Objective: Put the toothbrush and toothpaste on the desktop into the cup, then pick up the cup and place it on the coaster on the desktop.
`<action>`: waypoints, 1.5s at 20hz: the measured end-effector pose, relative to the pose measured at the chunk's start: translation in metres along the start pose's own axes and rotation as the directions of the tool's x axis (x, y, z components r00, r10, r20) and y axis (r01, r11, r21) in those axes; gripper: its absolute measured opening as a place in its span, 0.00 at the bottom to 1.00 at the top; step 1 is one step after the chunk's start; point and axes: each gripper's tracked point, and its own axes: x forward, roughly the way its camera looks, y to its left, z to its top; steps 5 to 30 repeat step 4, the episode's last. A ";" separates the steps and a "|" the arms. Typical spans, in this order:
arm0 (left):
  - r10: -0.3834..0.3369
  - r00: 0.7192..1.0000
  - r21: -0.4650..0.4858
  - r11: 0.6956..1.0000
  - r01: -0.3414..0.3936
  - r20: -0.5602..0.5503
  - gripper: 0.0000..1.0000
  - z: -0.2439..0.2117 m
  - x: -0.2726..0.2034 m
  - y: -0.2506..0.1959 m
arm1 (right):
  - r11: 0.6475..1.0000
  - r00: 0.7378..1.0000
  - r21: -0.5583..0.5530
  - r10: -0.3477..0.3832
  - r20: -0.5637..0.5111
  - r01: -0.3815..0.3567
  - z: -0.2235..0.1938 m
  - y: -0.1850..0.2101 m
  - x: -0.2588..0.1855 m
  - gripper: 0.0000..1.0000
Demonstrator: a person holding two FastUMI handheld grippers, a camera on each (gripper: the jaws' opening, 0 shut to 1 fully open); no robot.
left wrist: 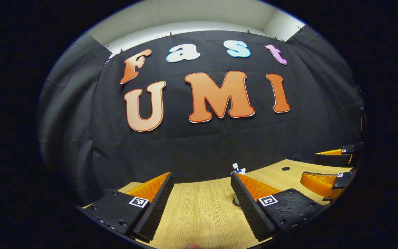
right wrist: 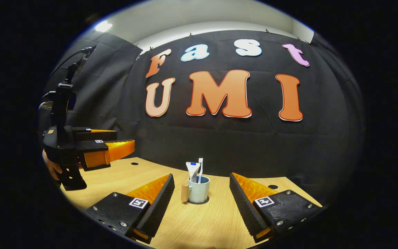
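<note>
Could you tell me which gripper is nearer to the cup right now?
Right. The right gripper faces the cup squarely, jaws open; the left gripper hangs off to its side.

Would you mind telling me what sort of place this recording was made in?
Most likely a staged recording booth, not a home: black cloth wall, a bare wooden desktop, and a lone cup holding toothbrush and toothpaste.
</note>
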 end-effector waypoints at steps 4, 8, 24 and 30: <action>0.038 0.999 -0.062 0.997 -0.037 0.020 1.00 -0.003 -0.002 0.000 | 1.000 1.000 0.006 -0.003 -0.014 0.003 -0.008 0.007 -0.003 0.96; 0.038 0.999 -0.062 0.997 -0.037 0.020 1.00 -0.003 -0.002 0.000 | 1.000 1.000 0.006 -0.003 -0.014 0.003 -0.008 0.007 -0.003 0.96; 0.038 0.999 -0.062 0.997 -0.037 0.020 1.00 -0.003 -0.002 0.000 | 1.000 1.000 0.006 -0.003 -0.014 0.003 -0.008 0.007 -0.003 0.96; 0.038 0.999 -0.062 0.997 -0.037 0.020 1.00 -0.003 -0.002 0.000 | 1.000 1.000 0.006 -0.003 -0.014 0.003 -0.008 0.007 -0.003 0.96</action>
